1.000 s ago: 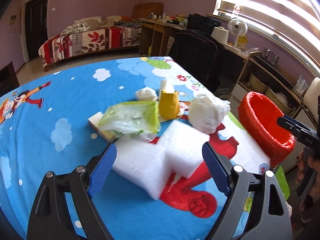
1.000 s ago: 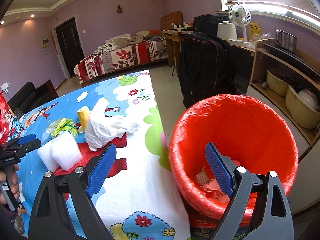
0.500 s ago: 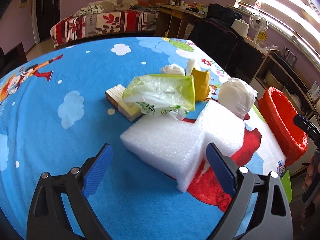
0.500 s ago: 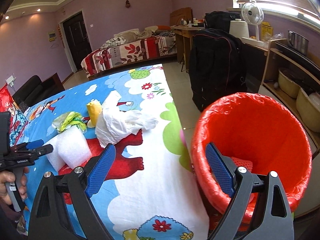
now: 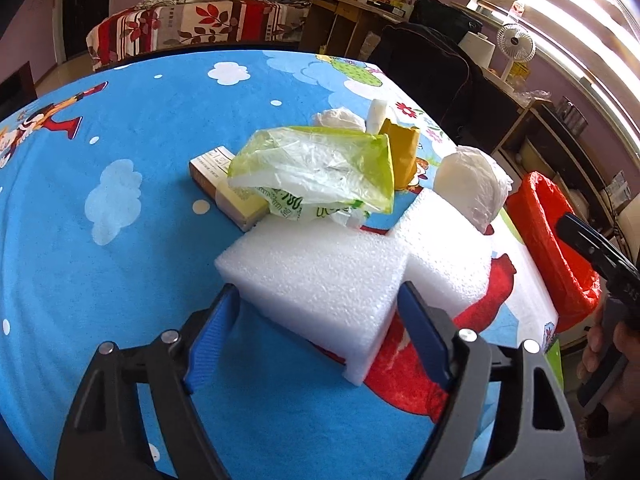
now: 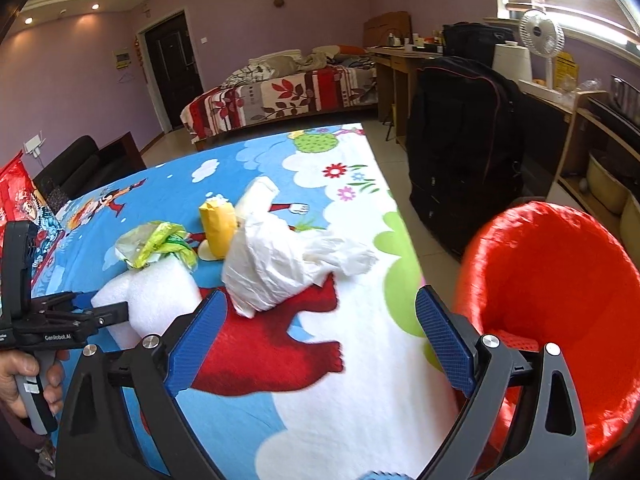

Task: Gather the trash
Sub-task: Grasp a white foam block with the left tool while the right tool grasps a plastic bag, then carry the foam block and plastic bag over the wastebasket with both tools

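Note:
A white foam block lies on the cartoon-print tablecloth, with a second foam piece against its right side. My left gripper straddles the block's near end. Its jaws are closing, and the blue pads sit at the block's two sides with no clear squeeze. From the right wrist view, the left gripper reaches the foam block from the left. My right gripper hangs over the table's right edge beside the red-lined bin. Its jaws are opening and nothing is between them.
Behind the foam lie a green plastic bag, a small carton, a yellow packet, a white wad and a crumpled white bag. The bin stands off the table's right edge. A black suitcase stands beyond.
The left gripper came down and forward onto the foam block and its jaws narrowed around it. The right gripper swung left from over the bin toward the table.

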{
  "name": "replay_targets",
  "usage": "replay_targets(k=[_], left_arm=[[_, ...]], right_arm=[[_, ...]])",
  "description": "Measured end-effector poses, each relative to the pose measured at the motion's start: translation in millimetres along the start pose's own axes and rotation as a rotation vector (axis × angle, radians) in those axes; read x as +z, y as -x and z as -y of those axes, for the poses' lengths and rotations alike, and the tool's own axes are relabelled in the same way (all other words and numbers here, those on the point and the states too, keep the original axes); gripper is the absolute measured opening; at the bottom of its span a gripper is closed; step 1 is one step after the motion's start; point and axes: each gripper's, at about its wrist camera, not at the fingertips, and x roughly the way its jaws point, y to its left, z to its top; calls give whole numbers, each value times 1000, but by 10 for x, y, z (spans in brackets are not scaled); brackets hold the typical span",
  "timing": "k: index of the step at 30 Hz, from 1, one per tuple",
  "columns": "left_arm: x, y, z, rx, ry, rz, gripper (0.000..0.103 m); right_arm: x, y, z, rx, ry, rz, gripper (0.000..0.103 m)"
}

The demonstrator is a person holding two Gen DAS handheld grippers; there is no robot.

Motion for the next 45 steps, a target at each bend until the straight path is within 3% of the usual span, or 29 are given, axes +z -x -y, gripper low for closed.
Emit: replay_targets(k=[7,24,27,32,34,45], left_arm=[[23,93,40,14,-34,10,59],[94,495,-30,99,-24,112,57],[118,563,-4,110,-31,136,57],[162,650,31,115,-34,166,57],[177,670,47,114,-36,171,57],[296,748,241,114,-83,211,57]], right_arm=[[91,-256,-182,11,13,-7,91],[252,-716,-362,-12,17,-56,91],[238,-770,-379,-14,23,-74,85],[177,-821,-410,7,39,-99,52],[168,-772,-426,12,44,-86,46],[163,-296,-257,12,15,-18,42]])
